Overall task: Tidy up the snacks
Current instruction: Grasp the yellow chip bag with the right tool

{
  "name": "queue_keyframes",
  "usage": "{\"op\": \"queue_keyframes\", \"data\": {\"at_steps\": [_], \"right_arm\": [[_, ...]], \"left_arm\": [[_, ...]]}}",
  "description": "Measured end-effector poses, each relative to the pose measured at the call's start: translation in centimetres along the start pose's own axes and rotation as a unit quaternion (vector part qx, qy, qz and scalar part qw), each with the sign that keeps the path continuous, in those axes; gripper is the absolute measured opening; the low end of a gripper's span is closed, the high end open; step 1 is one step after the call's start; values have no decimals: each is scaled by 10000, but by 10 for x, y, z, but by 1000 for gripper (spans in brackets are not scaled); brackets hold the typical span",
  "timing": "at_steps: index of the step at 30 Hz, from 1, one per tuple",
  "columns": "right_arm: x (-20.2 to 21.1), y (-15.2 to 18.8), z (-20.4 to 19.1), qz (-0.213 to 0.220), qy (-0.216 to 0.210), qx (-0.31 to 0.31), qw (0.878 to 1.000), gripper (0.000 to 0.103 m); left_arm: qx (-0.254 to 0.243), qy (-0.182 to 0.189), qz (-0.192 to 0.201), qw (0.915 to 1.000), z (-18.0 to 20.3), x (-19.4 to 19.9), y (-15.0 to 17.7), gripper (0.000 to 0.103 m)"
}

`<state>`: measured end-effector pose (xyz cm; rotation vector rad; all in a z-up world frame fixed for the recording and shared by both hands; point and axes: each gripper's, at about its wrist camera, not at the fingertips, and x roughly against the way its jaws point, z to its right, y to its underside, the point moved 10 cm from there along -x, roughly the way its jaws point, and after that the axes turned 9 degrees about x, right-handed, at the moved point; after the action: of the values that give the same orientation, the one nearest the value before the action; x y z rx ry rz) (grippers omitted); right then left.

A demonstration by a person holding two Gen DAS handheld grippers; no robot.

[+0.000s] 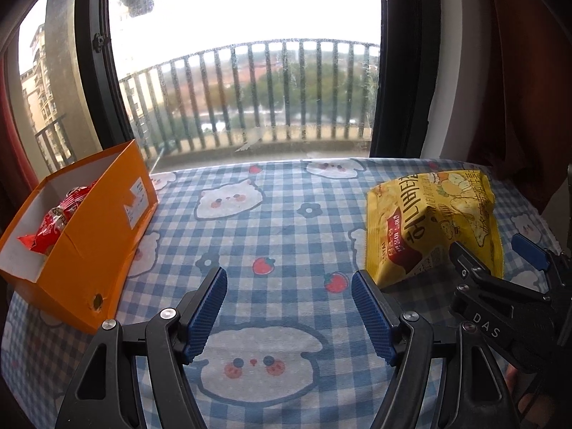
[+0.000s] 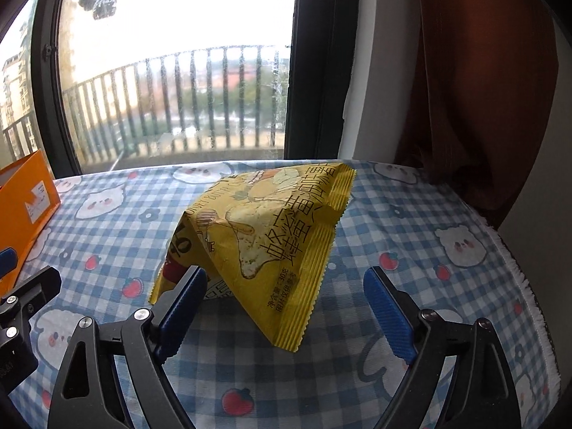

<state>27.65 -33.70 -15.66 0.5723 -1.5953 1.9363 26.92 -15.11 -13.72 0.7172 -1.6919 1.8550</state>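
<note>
On the table [image 1: 286, 214], covered with a blue checked cloth with bears and strawberries, two task things are seen: an orange box [image 1: 89, 250] at the left edge by the window [image 1: 243, 71], and a yellow bag [image 2: 257, 236] well apart from it on the right side. The bag is crumpled and tented up, so one fold stands off the cloth, with a crimped seam facing the right gripper [image 2: 286, 304].

That gripper is spread wide with nothing gripped; the bag's near corner sits between its jaws, and the left finger [image 2: 182, 296] looks just beside or maybe brushing the bag's lower edge, hard to call. The left gripper [image 1: 289, 311] is held over bare cloth, about half open, and nothing is held in it either.

The step in hand is judged to be picking up the bag. It'd probably be done best if the raised fold or the crimped seam is pinched, not the puffy middle, since a slick foil bag can slide out or get crushed. A squarer approach would help, so both pads land on the same flap.

As for containers: the box is open on top, white inside, and red packets [image 1: 60, 221] are already lying in it. There looks to be room left for the bag.
</note>
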Motion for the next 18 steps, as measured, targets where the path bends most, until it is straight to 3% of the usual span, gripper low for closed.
{"op": "queue_keyframes", "data": {"at_steps": [8,18], "right_arm": [[-30,0,-12,-225,69,230,9995,92],[-42,-4,-7,-269,-363,-454,9979,90]], "left_arm": [[-46,-25,-113,9999,0,-19,-4,74],[-7,20,-170,9999,1,-33,-11,74]]}}
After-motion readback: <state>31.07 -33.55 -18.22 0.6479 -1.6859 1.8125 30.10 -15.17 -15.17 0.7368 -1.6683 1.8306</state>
